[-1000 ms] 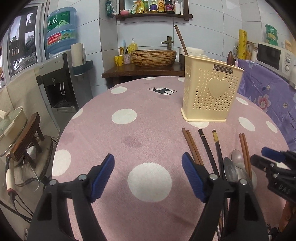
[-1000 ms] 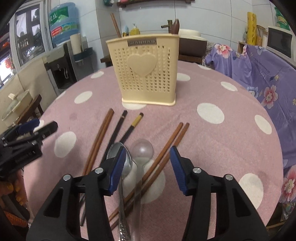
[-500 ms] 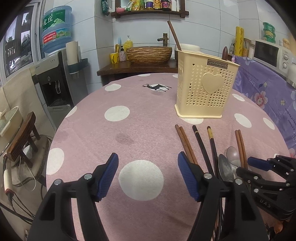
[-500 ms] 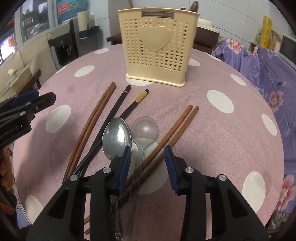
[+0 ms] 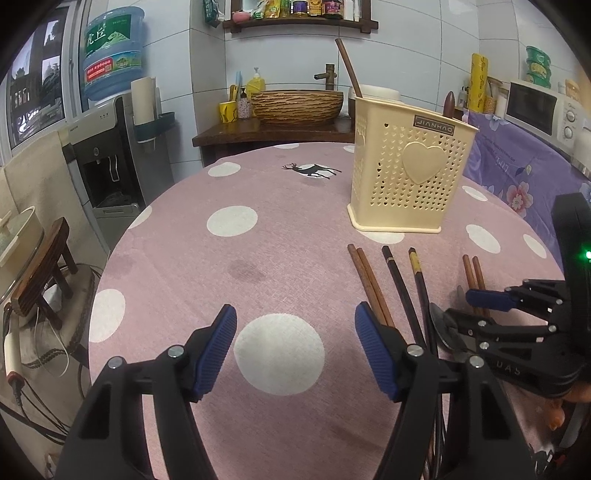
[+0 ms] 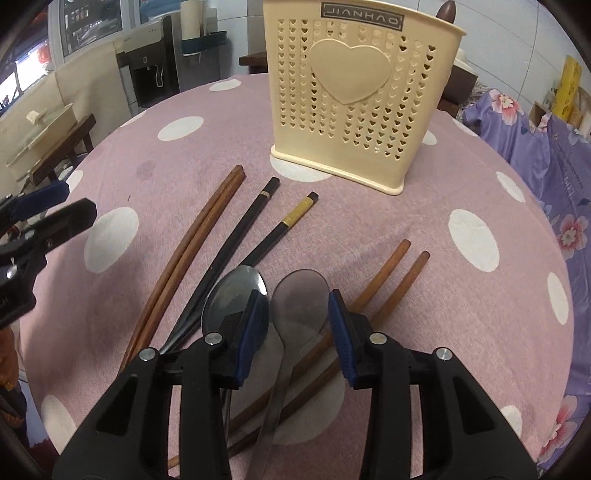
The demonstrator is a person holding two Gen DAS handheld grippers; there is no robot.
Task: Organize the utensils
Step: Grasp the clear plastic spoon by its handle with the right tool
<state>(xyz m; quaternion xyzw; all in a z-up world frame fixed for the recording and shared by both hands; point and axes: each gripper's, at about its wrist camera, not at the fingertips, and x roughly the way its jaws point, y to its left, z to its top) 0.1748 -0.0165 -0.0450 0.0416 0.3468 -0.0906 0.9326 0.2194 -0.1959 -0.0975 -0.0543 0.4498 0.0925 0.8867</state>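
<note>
Blue-padded, the left gripper (image 5: 293, 347) hovers wide open and empty beside the brown wooden chopsticks (image 5: 370, 286), while the right gripper (image 6: 298, 328), part-open around the translucent grey plastic spoon (image 6: 295, 317), should close squarely on its handle before lifting toward the cream perforated plastic holder (image 6: 360, 99).

- A wicker basin (image 5: 297, 106) is sitting on the dark wooden counter (image 5: 273, 133) behind the table, so I'm using it as the landmark.
- A yellow soap bottle (image 5: 255, 84) and a yellow mug (image 5: 228, 112) are standing just left of the basin.
- A wall shelf (image 5: 300, 22) lined with jars is hanging above the basin.
- A water dispenser (image 5: 110, 147) carrying a big blue jug (image 5: 112, 51) is standing well left of the basin.
- A white microwave (image 5: 539, 107) is sitting far right of the basin, with a purple floral cloth (image 5: 517, 173) draping below it.
- A small wooden stool (image 5: 44, 273) is standing far down-left of the basin.
</note>
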